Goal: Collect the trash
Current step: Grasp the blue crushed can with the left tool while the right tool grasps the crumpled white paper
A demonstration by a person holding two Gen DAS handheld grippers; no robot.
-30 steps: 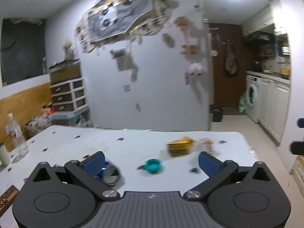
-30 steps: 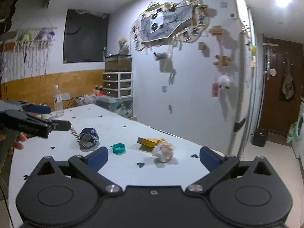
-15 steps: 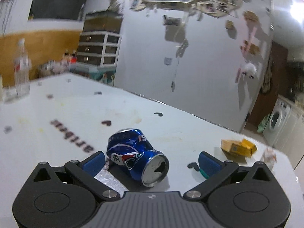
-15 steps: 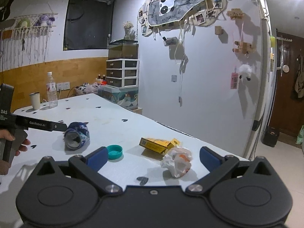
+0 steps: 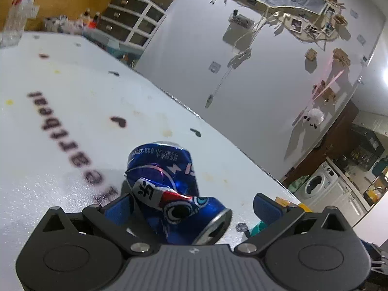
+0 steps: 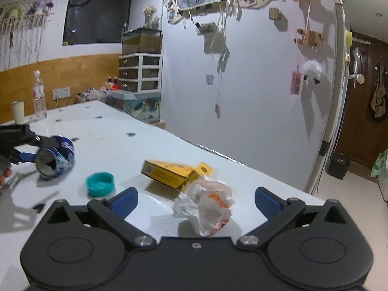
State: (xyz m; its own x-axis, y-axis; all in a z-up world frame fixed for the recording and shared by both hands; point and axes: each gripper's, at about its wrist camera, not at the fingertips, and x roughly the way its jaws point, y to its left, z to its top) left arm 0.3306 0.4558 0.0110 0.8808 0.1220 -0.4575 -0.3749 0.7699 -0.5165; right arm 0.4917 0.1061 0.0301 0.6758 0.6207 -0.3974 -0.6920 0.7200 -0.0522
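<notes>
left gripper (image 5: 192,205): jaws spread wide, straddling the can; left pad looks to be at or touching the can's side, right pad clear of it. Not clamped.
blue can (image 5: 169,191): crushed, lying on its side on the table, open end toward the gripper body, between the left gripper's fingers. From the right wrist view it sits at far left (image 6: 56,156) with a black finger above it and a blue pad beside its mouth.
person's hand (image 6: 4,167): fingertips showing at the left edge of the right wrist view, by the left gripper.
right gripper (image 6: 196,197): jaws spread, holding nothing, low over the table.
crumpled wrapper (image 6: 206,203): white with orange print, on the table between the right gripper's fingers, touching neither pad.
teal cap (image 6: 100,183): open side up, just left of the right gripper's left pad, between can and box.
yellow box (image 6: 173,173): flat on the table right behind the wrapper, flap open at its right end.
table (image 6: 116,143): white, small dark heart prints, dark lettering near the can.
plastic bottle (image 6: 38,94): upright at the far left end of the table, white cup (image 6: 19,112) beside it.
wall (image 6: 254,72): photo collage and hanging ornaments, well behind the table.
</notes>
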